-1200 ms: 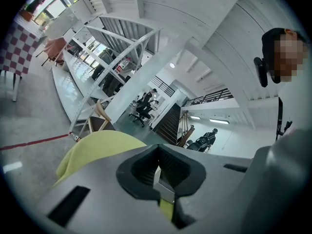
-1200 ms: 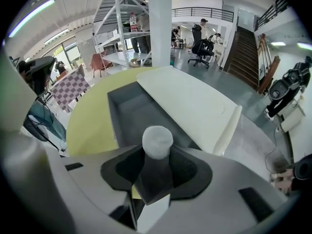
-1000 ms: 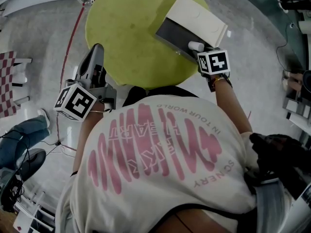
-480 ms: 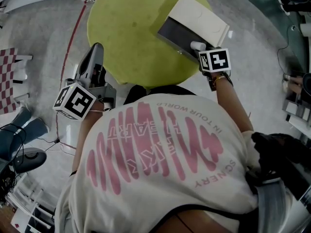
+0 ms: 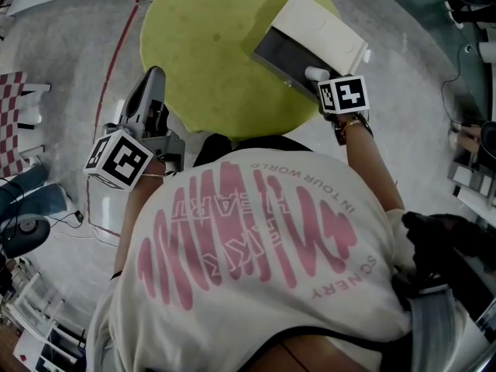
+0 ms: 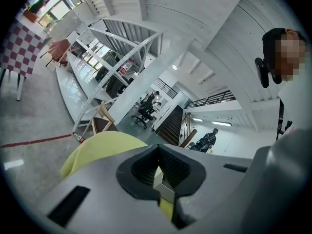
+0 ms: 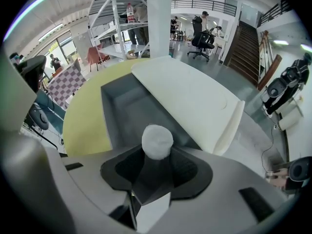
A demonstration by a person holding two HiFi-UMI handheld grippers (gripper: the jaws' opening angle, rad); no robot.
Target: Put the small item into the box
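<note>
Your left gripper (image 6: pixel 157 152) sits beside the left edge of the yellow-green round table (image 5: pixel 209 53), roughly level; its jaws are drawn together with nothing between them. On the table's right side stands the open box (image 7: pixel 127 108), its white lid (image 7: pixel 190 96) folded back on the far side; your right gripper (image 5: pixel 318 80) tilts steeply down at the box's near edge; its jaws pinch the small white round item (image 7: pixel 157 141), held at their tips just over the grey inside.

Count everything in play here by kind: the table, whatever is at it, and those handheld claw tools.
Yellow table: 1
Open box: 1
Small white item: 1
Grippers: 2, the left gripper and the right gripper
Total: 5
</note>
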